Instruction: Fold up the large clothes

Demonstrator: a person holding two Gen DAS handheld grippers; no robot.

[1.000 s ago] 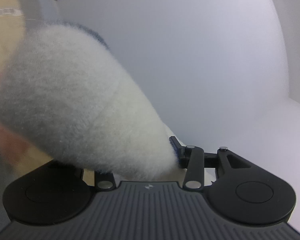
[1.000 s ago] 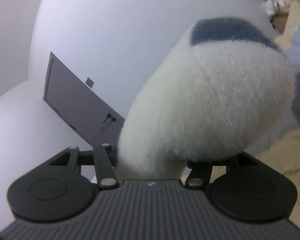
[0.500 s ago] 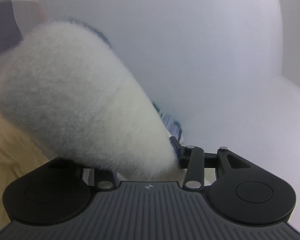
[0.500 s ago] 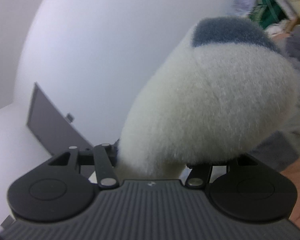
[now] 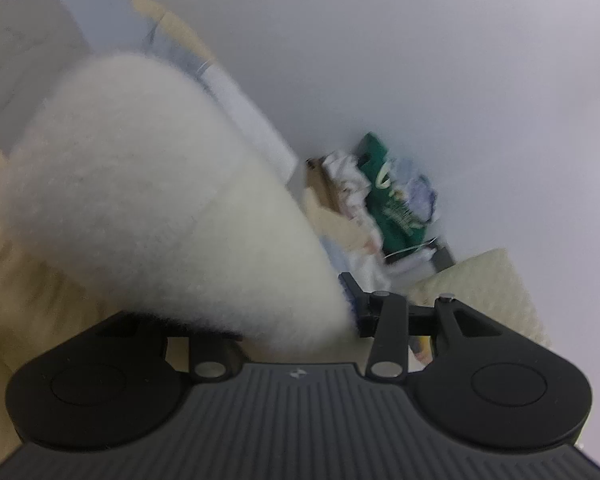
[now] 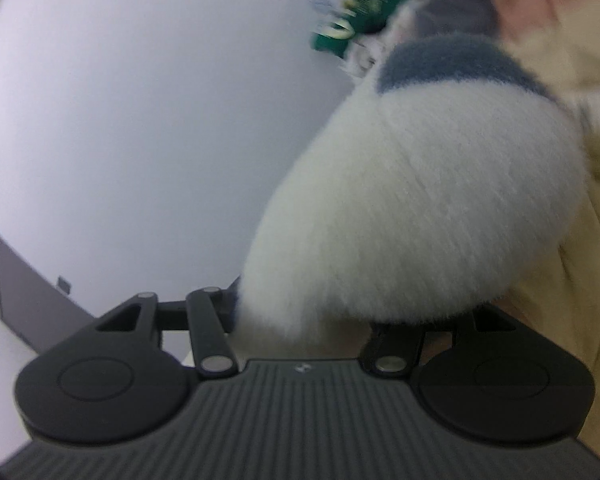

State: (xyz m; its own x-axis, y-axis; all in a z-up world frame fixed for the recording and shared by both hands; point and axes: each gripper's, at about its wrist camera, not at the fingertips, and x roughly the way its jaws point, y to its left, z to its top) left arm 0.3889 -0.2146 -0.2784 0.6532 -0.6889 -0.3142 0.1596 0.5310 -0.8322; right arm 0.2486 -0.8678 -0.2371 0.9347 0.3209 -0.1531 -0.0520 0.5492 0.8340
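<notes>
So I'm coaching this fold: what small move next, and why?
Probably lower both ends toward a flat surface. The fluffy white garment bunches out of the left gripper and right gripper, held in the air against the wall, not spread.

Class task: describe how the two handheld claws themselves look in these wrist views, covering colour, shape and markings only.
Both look alike. The left claw and right claw each have a matte black body with a ribbed grey top plate bearing a small pale logo. Two round black discs flank it. Black link bars with silver pivot pins run forward. A blue edge shows on the left claw's finger. No cables show.
</notes>
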